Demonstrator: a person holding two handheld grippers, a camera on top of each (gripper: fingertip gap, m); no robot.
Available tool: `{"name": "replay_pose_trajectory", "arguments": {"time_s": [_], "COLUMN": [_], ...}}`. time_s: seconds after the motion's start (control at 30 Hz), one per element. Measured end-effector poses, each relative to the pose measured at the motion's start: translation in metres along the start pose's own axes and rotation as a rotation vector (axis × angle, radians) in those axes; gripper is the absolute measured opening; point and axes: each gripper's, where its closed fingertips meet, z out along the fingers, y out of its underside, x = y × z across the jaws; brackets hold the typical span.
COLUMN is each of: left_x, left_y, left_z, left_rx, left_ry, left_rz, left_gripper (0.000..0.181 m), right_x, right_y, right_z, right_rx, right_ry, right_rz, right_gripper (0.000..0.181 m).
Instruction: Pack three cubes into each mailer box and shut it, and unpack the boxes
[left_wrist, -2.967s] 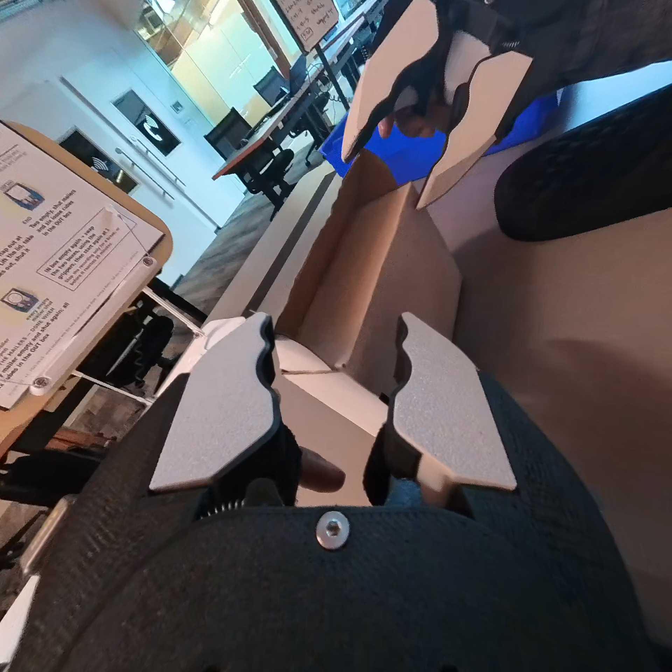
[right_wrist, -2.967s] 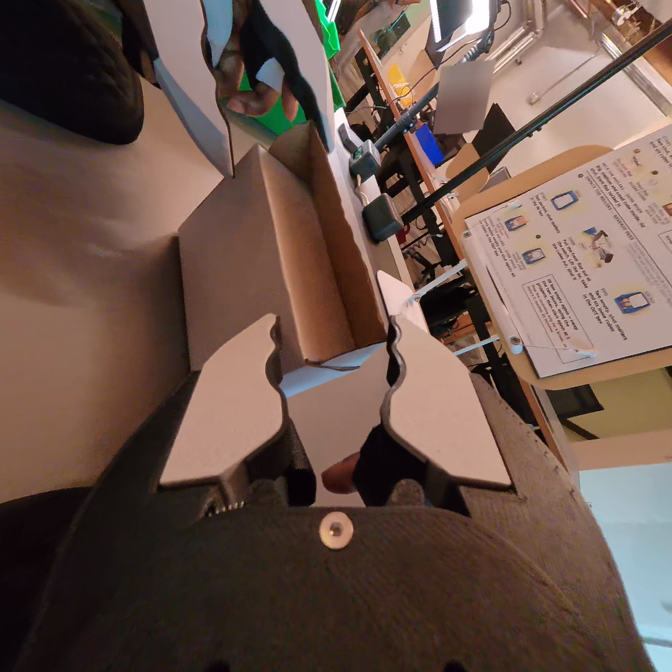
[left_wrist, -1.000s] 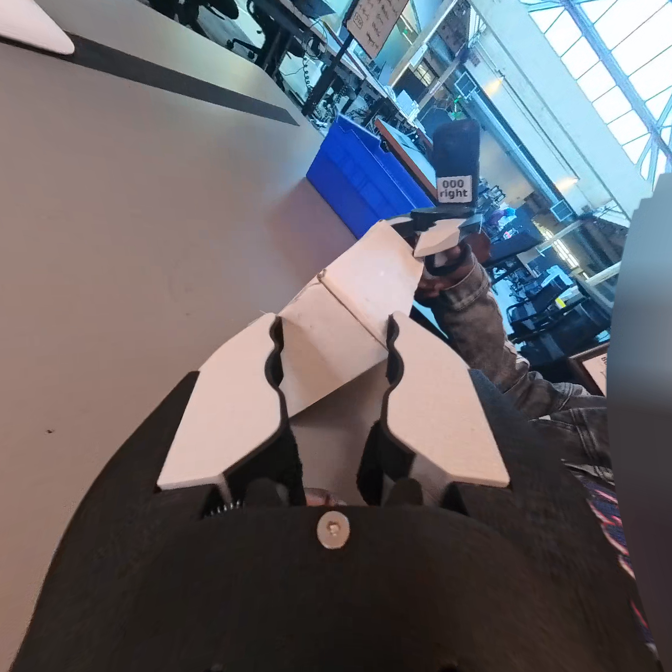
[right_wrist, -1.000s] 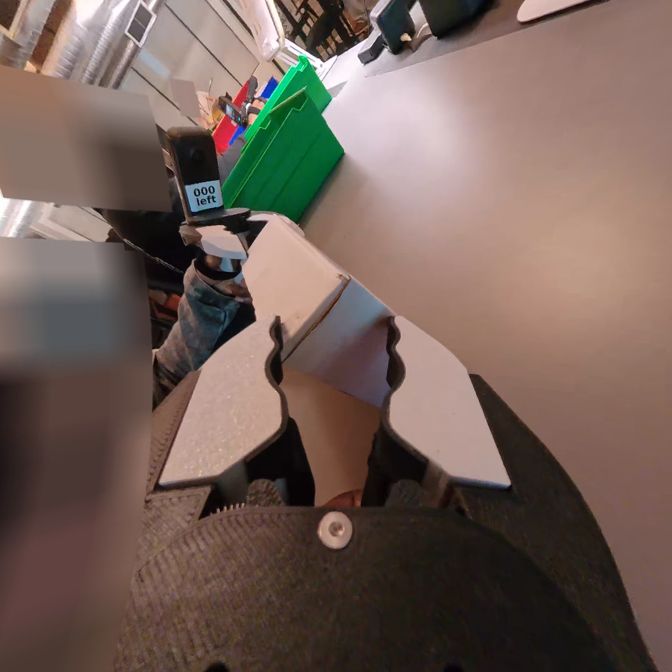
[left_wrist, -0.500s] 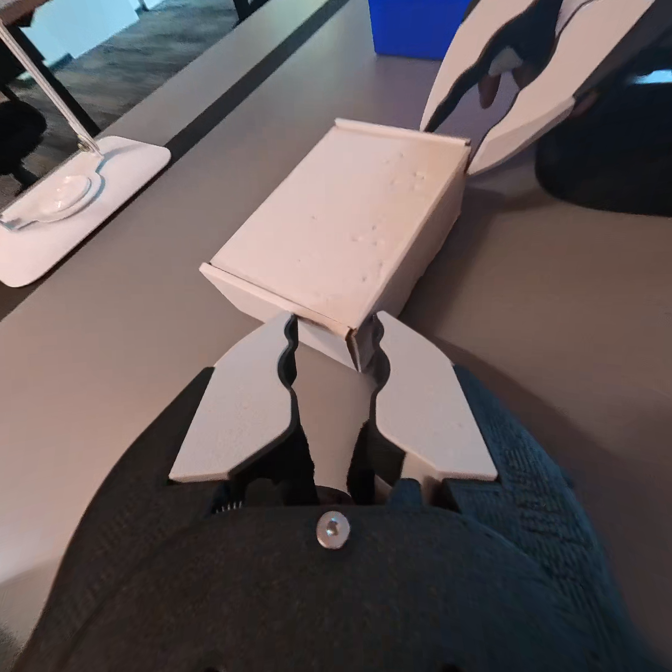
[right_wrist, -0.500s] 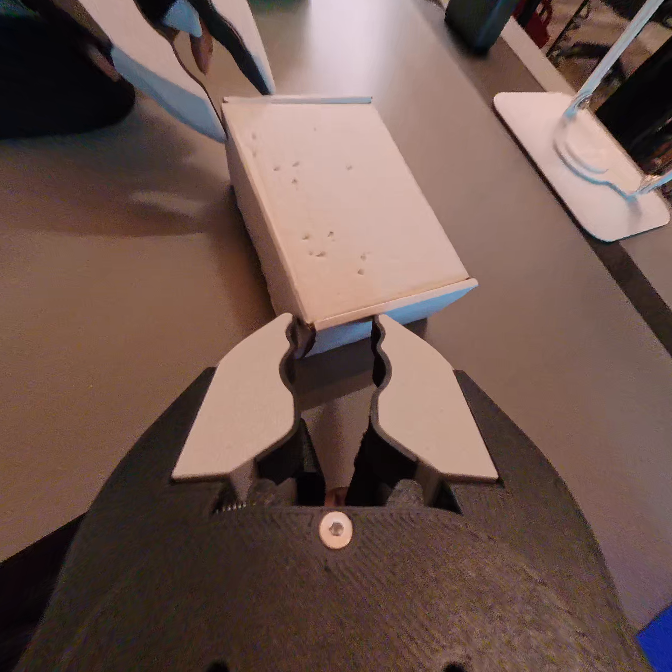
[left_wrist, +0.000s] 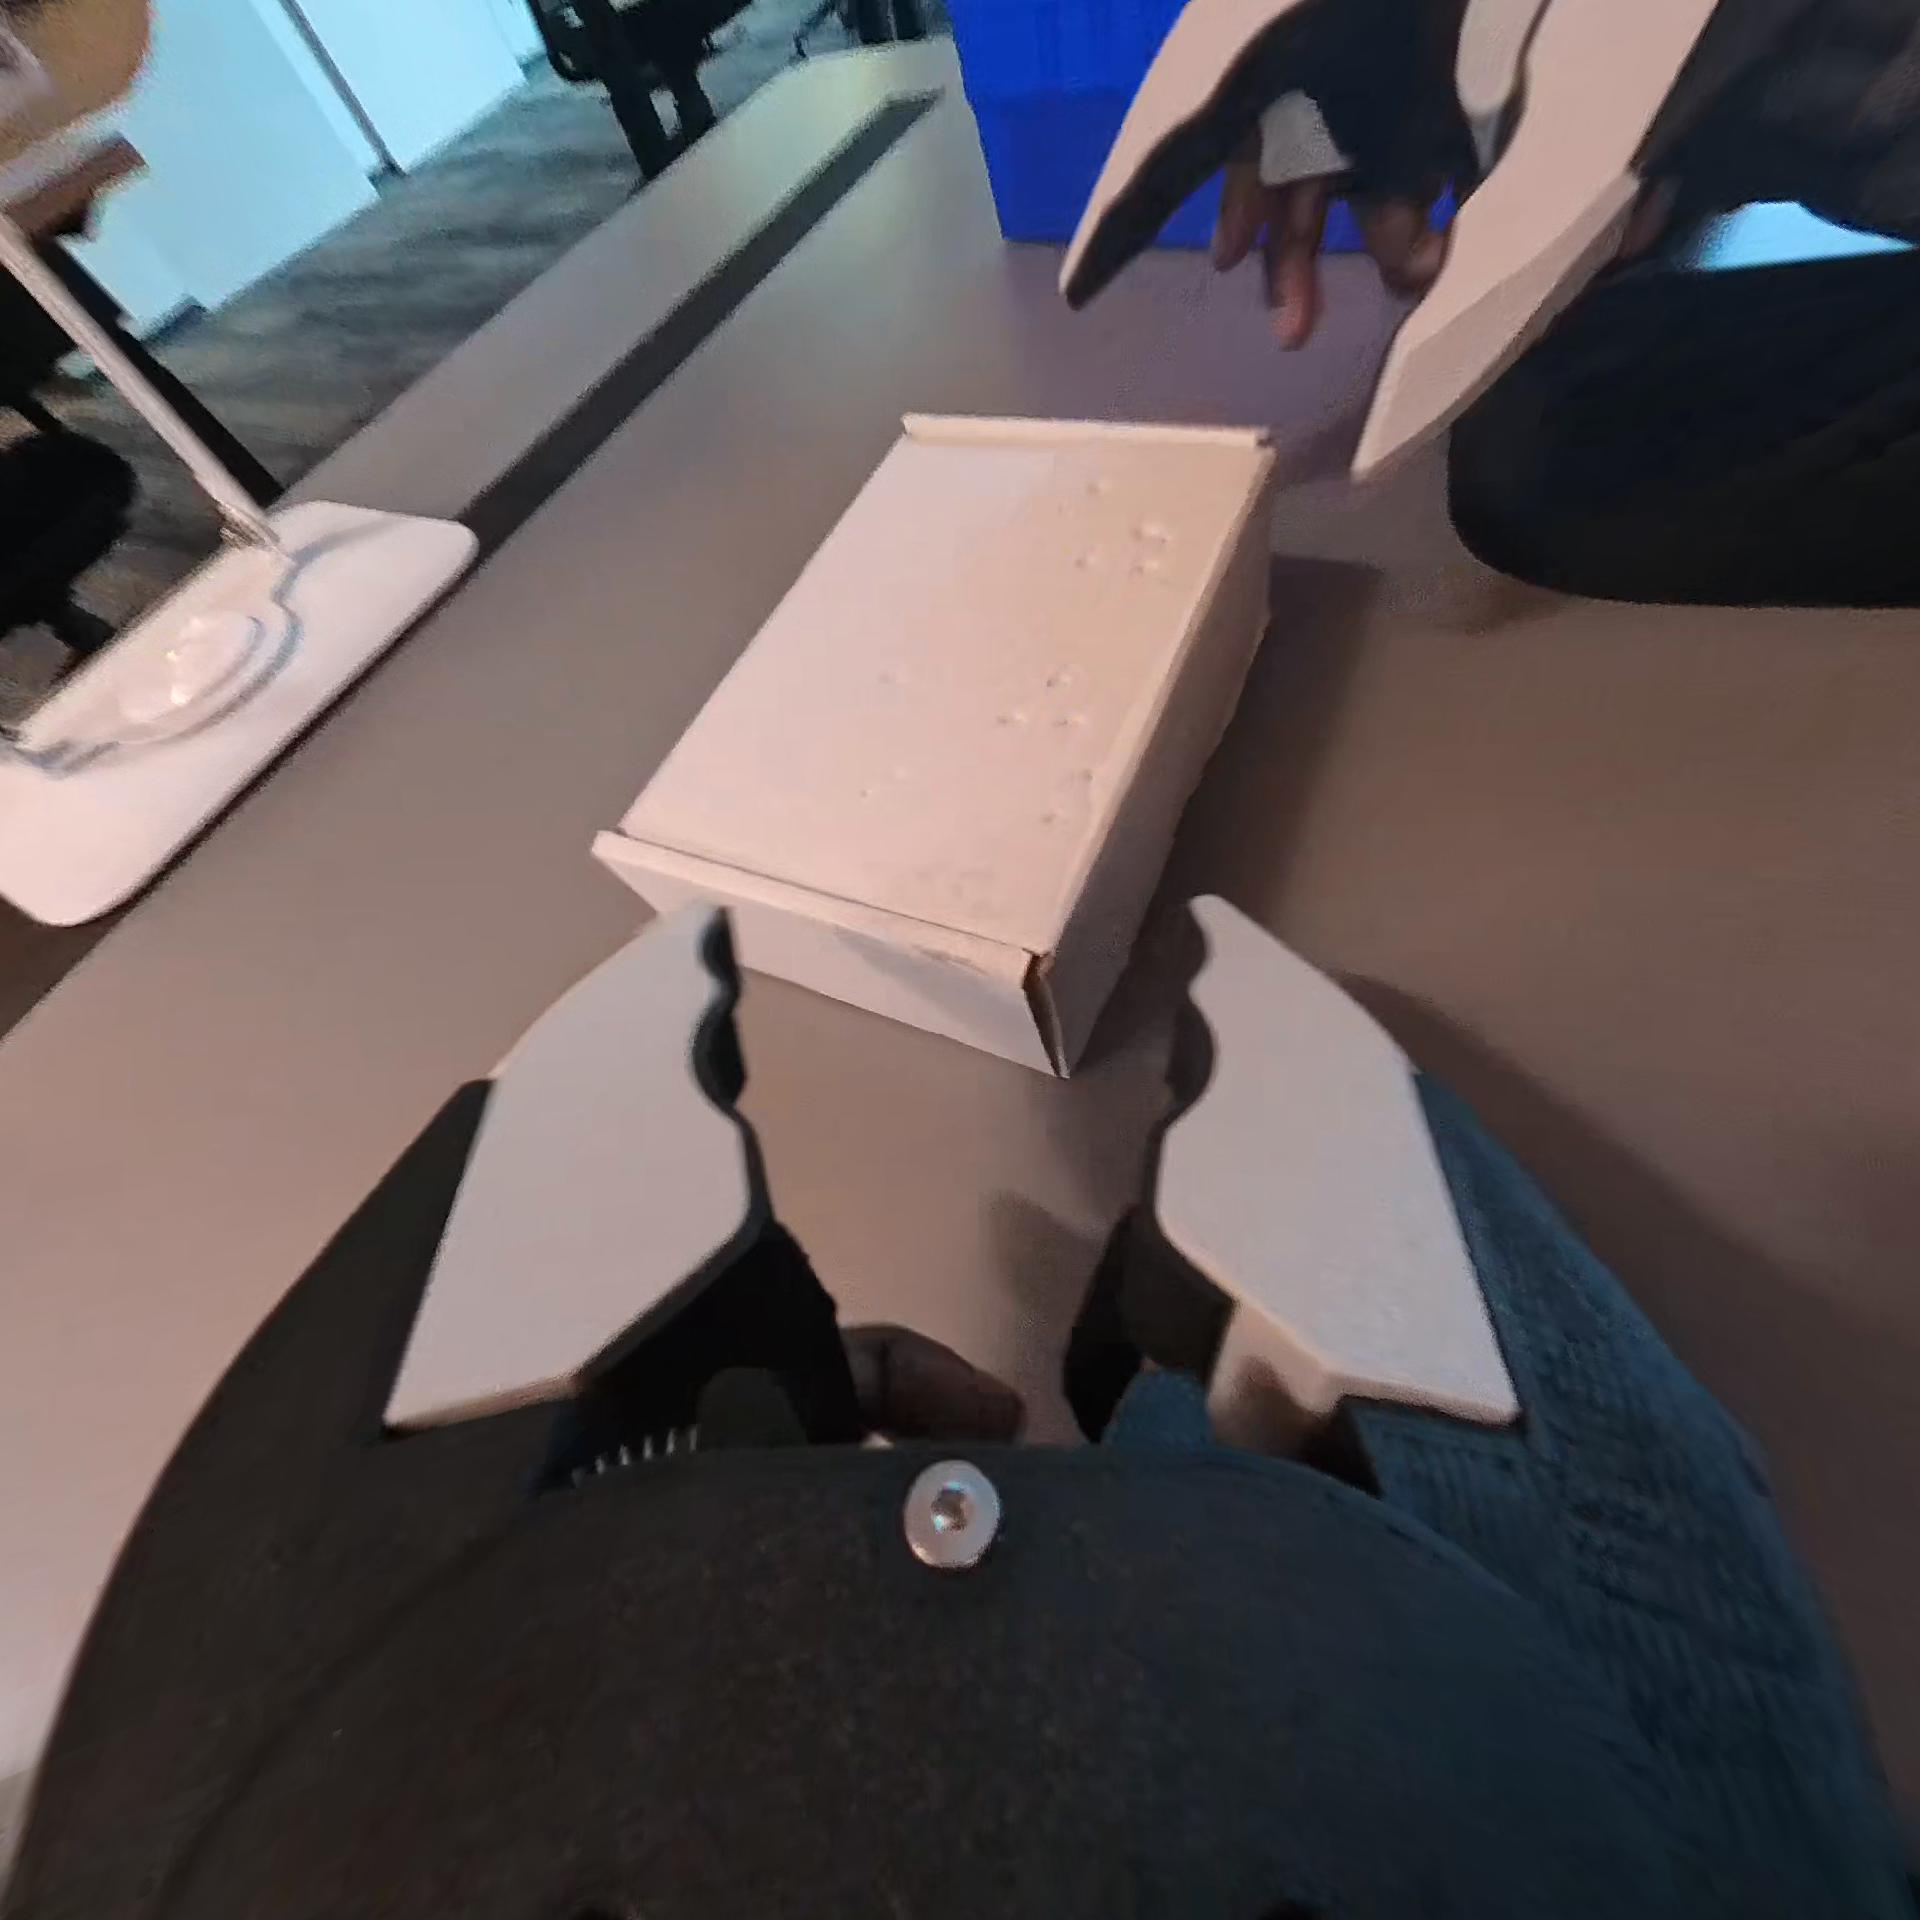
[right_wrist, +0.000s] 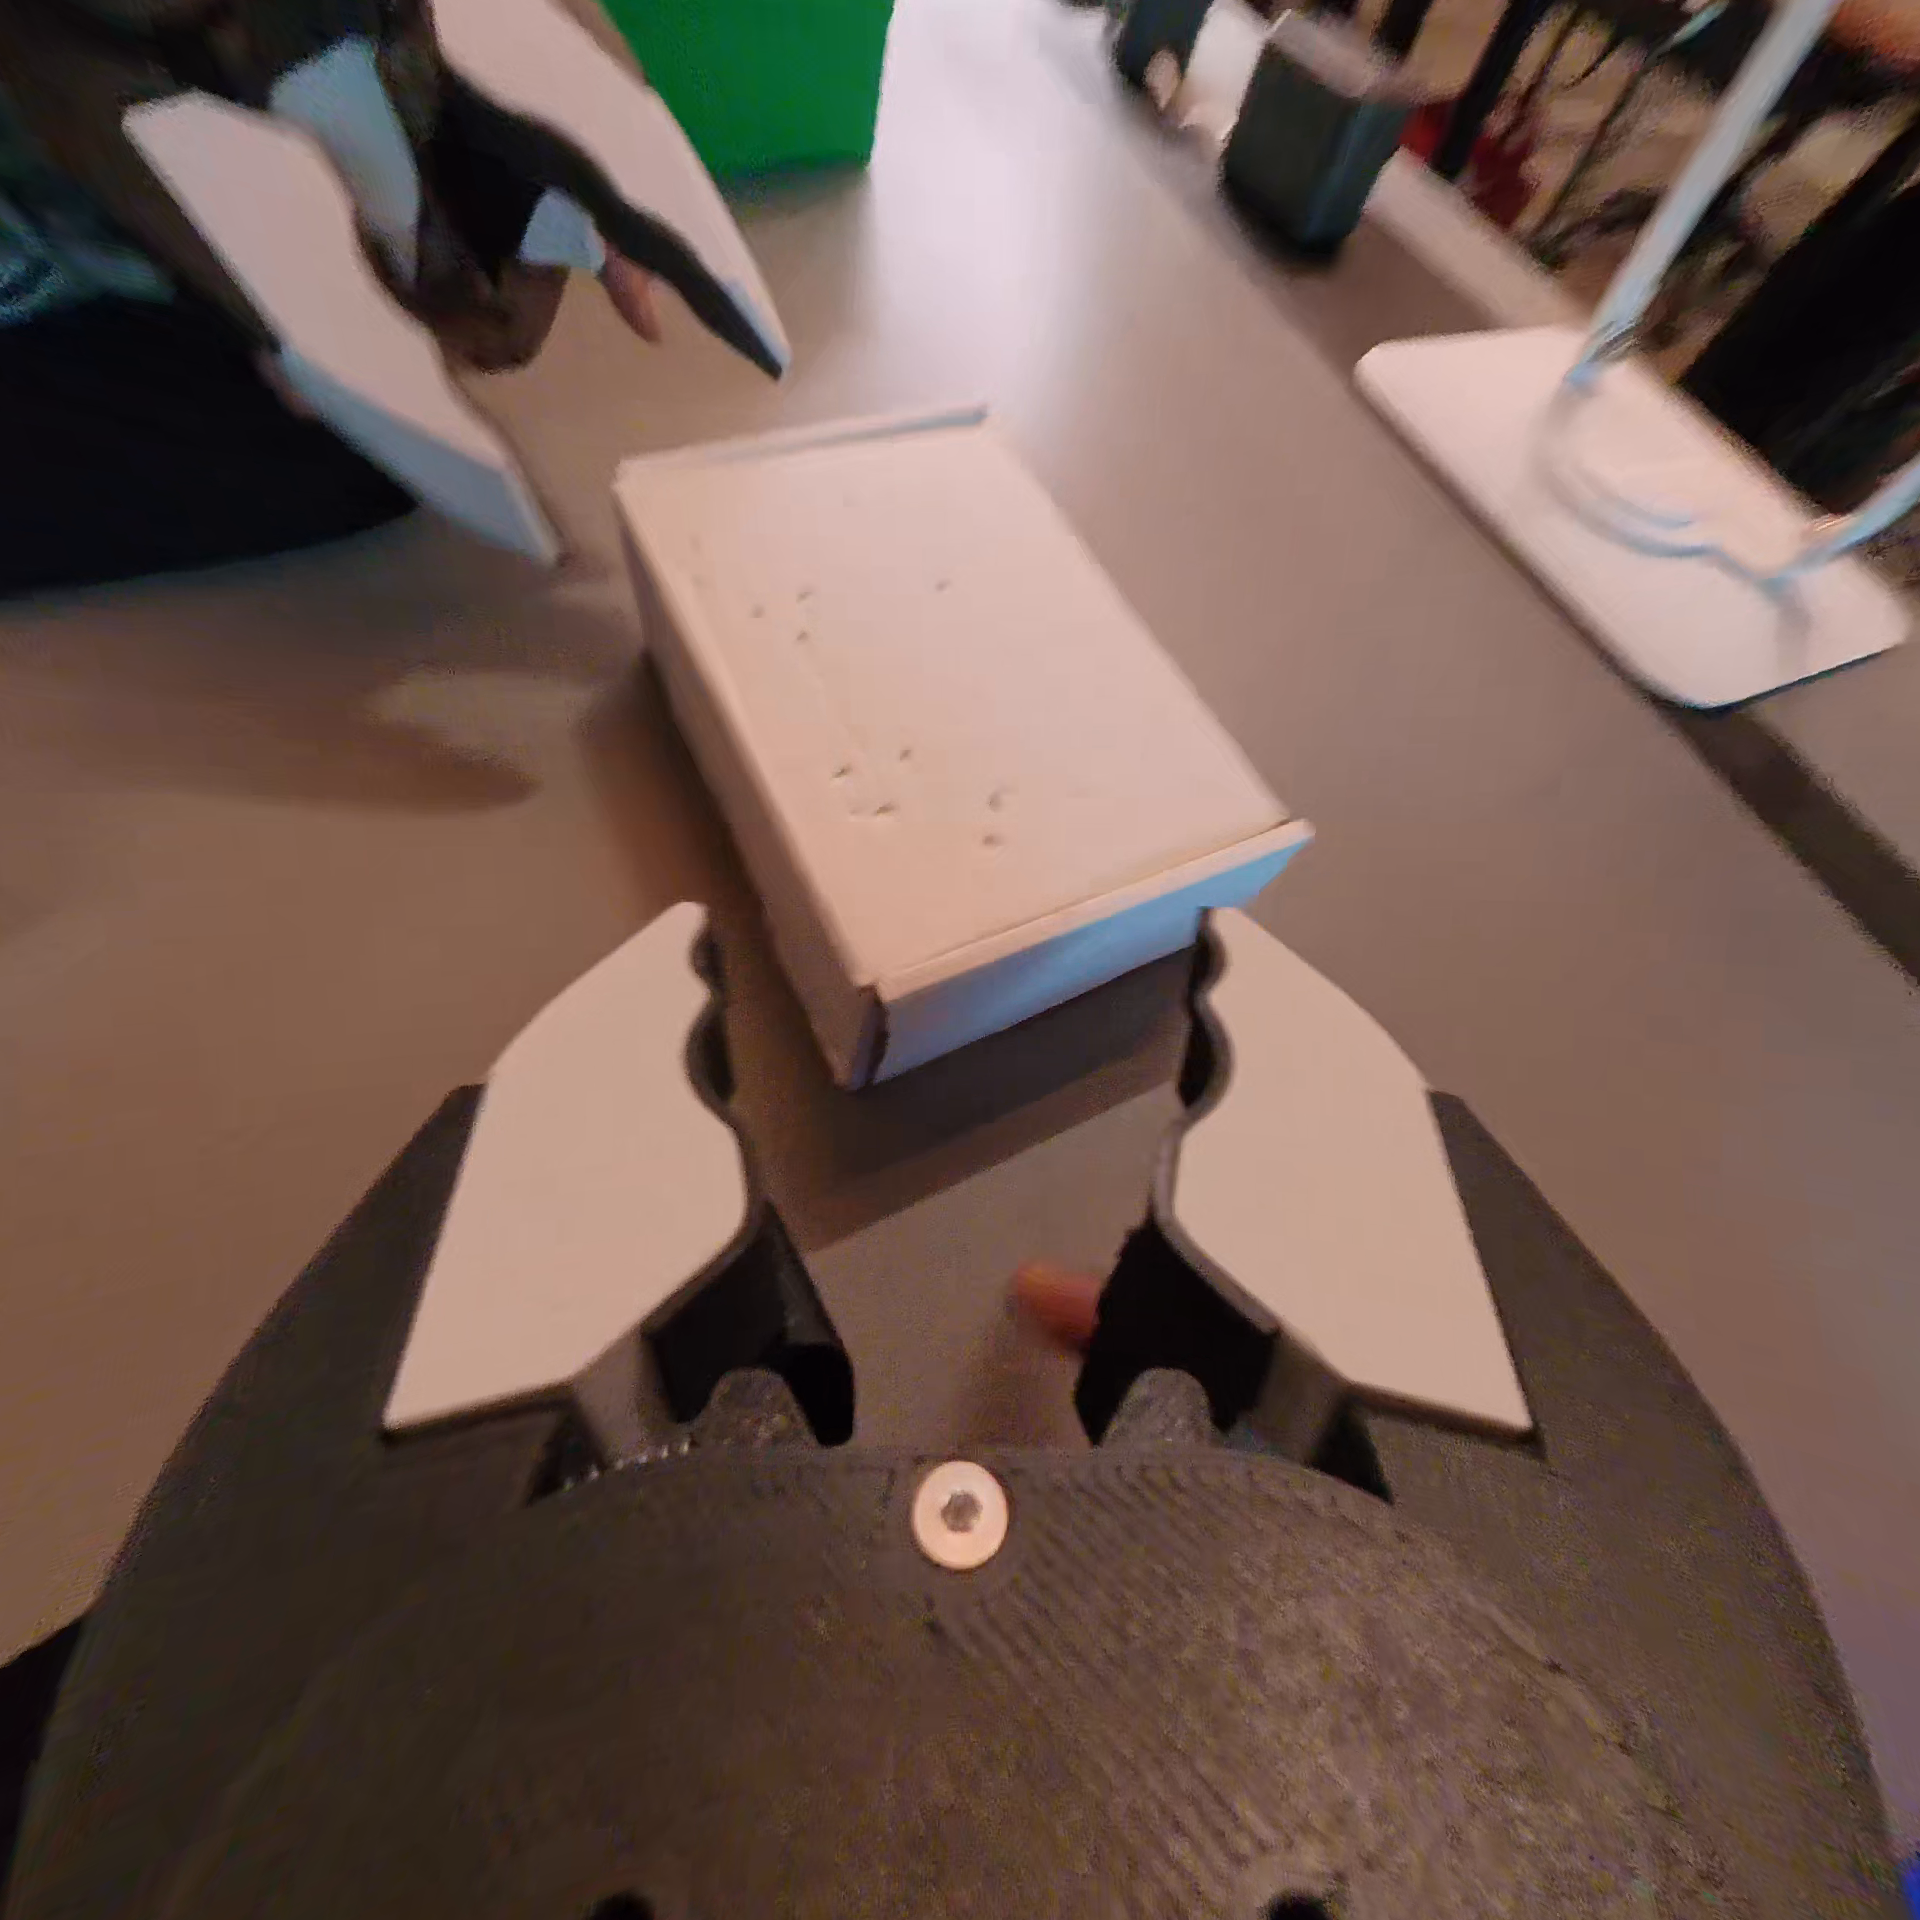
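A shut white mailer box (left_wrist: 966, 717) lies flat on the grey table, also seen in the right wrist view (right_wrist: 935, 717). Its top has small dents. My left gripper (left_wrist: 956, 935) is open and empty just short of one end of the box. My right gripper (right_wrist: 951, 935) is open and empty just short of the opposite end. Each gripper also shows beyond the box in the other's view: the right one in the left wrist view (left_wrist: 1226, 364), the left one in the right wrist view (right_wrist: 665, 457). No cubes are in view.
A blue bin (left_wrist: 1049, 135) stands behind the box in the left wrist view, a green bin (right_wrist: 758, 83) in the right wrist view. A white stand base (left_wrist: 208, 686) sits beside the box, also in the right wrist view (right_wrist: 1621, 520). A dark object (right_wrist: 1309, 177) stands farther back.
Both grippers held the box off the table, set it down flat with its lid shut, then opened and drew back from its ends.
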Motion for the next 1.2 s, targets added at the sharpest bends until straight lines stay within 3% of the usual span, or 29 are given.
{"name": "replay_pose_trajectory", "arguments": {"time_s": [0.03,0.13,0.27,0.43,0.63,0.93,1.2], "left_x": [-0.005,-0.011,-0.015,-0.018,-0.014,-0.016,-0.018], "left_y": [-0.002,-0.006,-0.009,-0.008,-0.003,0.000,0.004], "left_z": [-0.001,-0.001,0.000,0.000,0.002,0.002,0.003], "left_rx": [0.024,0.068,0.094,0.119,0.094,0.092,0.078], "left_ry": [-0.035,-0.060,-0.090,-0.089,-0.077,-0.076,-0.085], "left_rz": [0.009,0.020,0.010,-0.025,0.016,0.011,0.016], "left_gripper": [0.096,0.123,0.134,0.134,0.134,0.134,0.134], "right_x": [0.007,0.007,-0.012,-0.018,-0.012,-0.015,-0.013], "right_y": [-0.007,-0.028,-0.025,-0.030,-0.009,0.016,0.012], "right_z": [-0.004,-0.012,0.001,0.037,0.073,0.093,0.090], "right_rx": [0.040,0.133,-0.100,-0.384,-0.732,-0.952,-0.925], "right_ry": [0.040,0.023,-0.124,-0.267,-0.345,-0.369,-0.357], "right_rz": [-0.004,-0.009,-0.100,-0.224,-0.310,-0.381,-0.472], "right_gripper": [0.098,0.122,0.146,0.146,0.146,0.147,0.141]}}
